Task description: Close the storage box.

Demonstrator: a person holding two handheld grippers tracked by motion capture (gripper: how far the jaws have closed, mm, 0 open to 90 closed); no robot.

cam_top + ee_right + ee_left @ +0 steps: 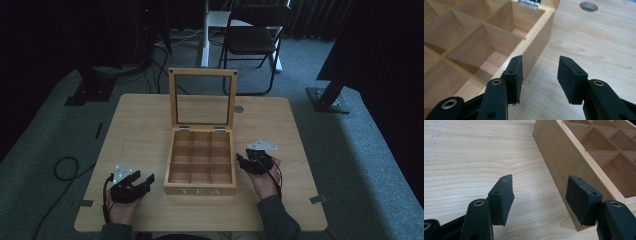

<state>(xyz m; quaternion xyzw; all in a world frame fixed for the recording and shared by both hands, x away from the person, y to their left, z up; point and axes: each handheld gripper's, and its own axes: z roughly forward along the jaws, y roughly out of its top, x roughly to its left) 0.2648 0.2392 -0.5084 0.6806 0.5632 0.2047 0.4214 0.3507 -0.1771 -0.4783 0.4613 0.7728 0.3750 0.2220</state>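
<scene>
A wooden tea box (201, 190) stands open at the middle of the table, its windowed lid (173, 100) upright at the back and its compartments bare. My left gripper (144, 181) rests low on the table left of the box's front corner, open. Between its jaws (540, 192) lies bare tabletop, with the box's side wall (559, 157) just to the right. My right gripper (242, 156) hovers close beside the box's right wall, open with nothing between the pads. In the right gripper view, the gripper (540, 75) straddles the box's outer edge (536, 47) from above.
The light wooden table (140, 120) has a round cable hole (239, 108) behind the box on the right. A black folding chair (255, 35) stands beyond the table's far edge. A cable loop (65, 167) lies on the floor at the left.
</scene>
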